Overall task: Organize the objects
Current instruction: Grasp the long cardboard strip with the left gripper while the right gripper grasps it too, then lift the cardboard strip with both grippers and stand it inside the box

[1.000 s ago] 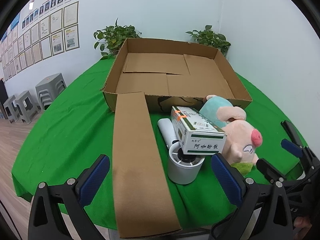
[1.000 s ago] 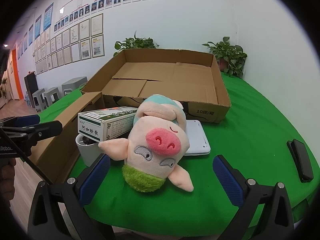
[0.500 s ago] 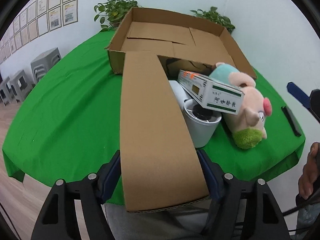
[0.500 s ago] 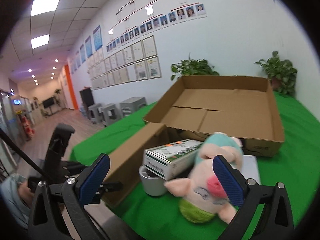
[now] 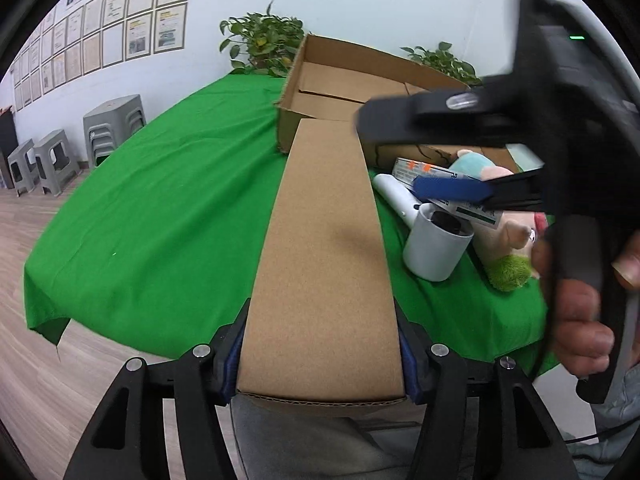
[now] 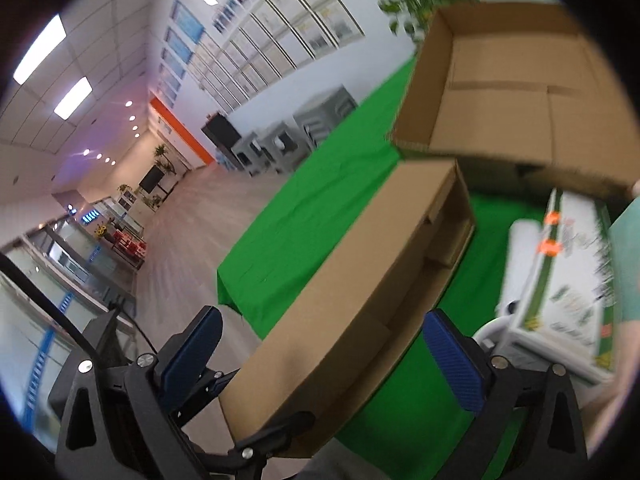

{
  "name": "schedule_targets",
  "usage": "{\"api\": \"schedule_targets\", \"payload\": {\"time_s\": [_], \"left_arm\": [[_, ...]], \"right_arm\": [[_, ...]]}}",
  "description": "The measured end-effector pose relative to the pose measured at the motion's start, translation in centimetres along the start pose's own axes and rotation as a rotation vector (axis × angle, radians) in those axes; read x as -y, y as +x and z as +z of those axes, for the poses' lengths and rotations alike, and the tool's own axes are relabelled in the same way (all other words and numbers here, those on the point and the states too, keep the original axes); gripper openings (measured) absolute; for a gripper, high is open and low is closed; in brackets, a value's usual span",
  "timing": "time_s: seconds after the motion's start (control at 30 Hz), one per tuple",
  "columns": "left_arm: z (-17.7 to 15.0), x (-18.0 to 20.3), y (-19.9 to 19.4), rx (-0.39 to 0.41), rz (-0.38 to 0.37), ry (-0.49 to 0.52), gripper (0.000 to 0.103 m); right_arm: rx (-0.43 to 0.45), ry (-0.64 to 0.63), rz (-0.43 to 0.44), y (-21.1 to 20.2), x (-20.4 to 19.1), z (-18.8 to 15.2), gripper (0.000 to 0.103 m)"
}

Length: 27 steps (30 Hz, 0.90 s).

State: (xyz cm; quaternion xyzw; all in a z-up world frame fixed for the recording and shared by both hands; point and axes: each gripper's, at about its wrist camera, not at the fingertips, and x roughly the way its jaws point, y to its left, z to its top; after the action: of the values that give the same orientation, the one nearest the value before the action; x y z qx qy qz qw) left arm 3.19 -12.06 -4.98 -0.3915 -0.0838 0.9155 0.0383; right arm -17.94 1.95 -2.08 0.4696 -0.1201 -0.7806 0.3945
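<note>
A long narrow cardboard box (image 5: 326, 248) lies on the green table, its near end over the front edge. My left gripper (image 5: 320, 364) is shut on that near end, pads on both sides. My right gripper (image 6: 332, 356) is open, its fingers astride the same box (image 6: 360, 292); it shows at the right of the left wrist view (image 5: 452, 148). A white hair dryer (image 5: 432, 236), a green-and-white medicine carton (image 6: 568, 284) lying on it, and a pink plush pig (image 5: 508, 248) sit right of the box.
A large open cardboard tray (image 5: 352, 84) stands behind, on the green cloth (image 5: 160, 208). Potted plants (image 5: 260, 44) stand at the back wall. Grey stools (image 5: 44, 160) stand on the floor to the left. The table's front edge is close.
My left gripper closed on the long box's near end. My right gripper swung left from above the pig and now straddles the long box.
</note>
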Motion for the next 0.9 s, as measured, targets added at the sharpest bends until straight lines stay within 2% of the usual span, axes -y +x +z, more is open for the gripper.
{"api": "schedule_targets", "payload": {"time_s": [0.07, 0.13, 0.17, 0.27, 0.33, 0.37, 0.4, 0.5, 0.63, 0.9], "left_arm": [[-0.4, -0.5, -0.6, 0.01, 0.0, 0.002, 0.058], [-1.0, -0.6, -1.0, 0.023, 0.005, 0.022, 0.058], [-1.2, -0.4, -1.1, 0.029, 0.01, 0.038, 0.057], [-1.7, -0.2, -1.5, 0.049, 0.039, 0.059, 0.057], [-1.8, -0.7, -1.6, 0.056, 0.031, 0.04, 0.057], [-1.8, -0.9, -1.7, 0.059, 0.031, 0.035, 0.057], [-1.8, -1.1, -1.7, 0.06, 0.022, 0.028, 0.057], [-1.7, -1.1, -2.1, 0.082, 0.012, 0.021, 0.056], [-0.5, -0.8, -4.1, 0.167, 0.014, 0.04, 0.056], [5.8, 1.2, -6.8, 0.343, 0.009, 0.123, 0.056]], "right_arm": [[-0.04, -0.001, -0.001, 1.2, -0.7, -0.2, 0.095], [-0.079, -0.013, -0.027, 2.5, -1.4, -0.7, 0.086], [-0.093, -0.021, -0.052, 3.1, -1.7, -0.9, 0.063], [-0.067, -0.047, -0.074, 2.9, -2.3, -1.3, 0.057], [-0.029, -0.064, -0.085, 2.5, -2.5, -1.2, 0.046], [-0.014, -0.072, -0.091, 2.3, -2.4, -1.0, 0.037], [-0.002, -0.073, -0.09, 1.9, -2.5, -1.0, 0.033], [0.033, -0.082, -0.086, 2.0, -1.8, -0.1, 0.03], [0.141, -0.139, -0.069, 0.2, -3.6, 1.0, 0.027], [0.331, -0.229, -0.064, -4.8, -4.6, 6.0, 0.024]]}}
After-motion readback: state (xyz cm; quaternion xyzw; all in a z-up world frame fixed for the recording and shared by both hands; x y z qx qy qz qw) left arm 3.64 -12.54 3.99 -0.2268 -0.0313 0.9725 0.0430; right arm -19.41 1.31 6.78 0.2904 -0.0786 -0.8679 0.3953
